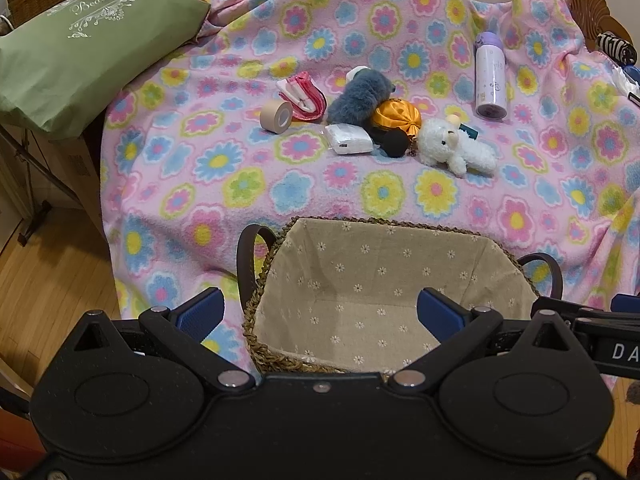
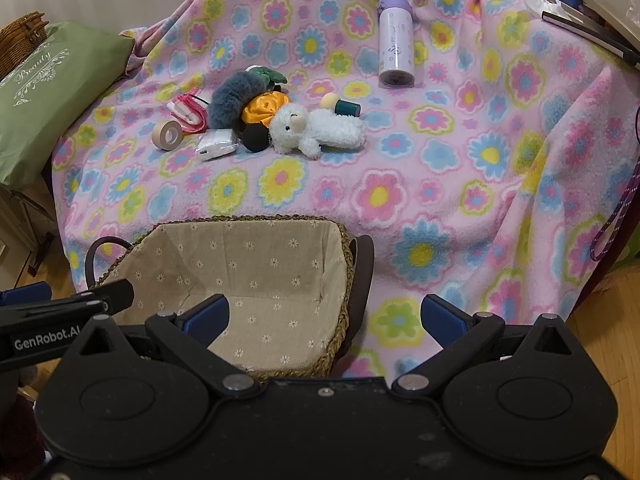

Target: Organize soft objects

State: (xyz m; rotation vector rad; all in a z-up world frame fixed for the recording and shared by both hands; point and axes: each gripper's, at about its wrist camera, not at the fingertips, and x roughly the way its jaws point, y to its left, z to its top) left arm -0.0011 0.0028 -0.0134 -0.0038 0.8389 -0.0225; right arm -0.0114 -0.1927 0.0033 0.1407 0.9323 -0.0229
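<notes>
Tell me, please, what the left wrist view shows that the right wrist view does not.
Only the left wrist view shows the dark fan-shaped wicker piece at top right. Only the right wrist view shows the purple cord at the right edge and the green scrunchie behind the grey plush. Both share the lined basket, with nothing in it, the white plush lamb, the purple bottle, the tape roll and the open grippers.

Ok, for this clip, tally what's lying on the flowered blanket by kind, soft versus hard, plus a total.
Soft: 5: white plush lamb, grey fluffy toy, orange satin scrunchie, black pom-pom, pink fabric band
Hard or packaged: 4: purple bottle, tape roll, white packet, small teal bottle
Container: 1: lined basket, empty
Total: 10
</notes>
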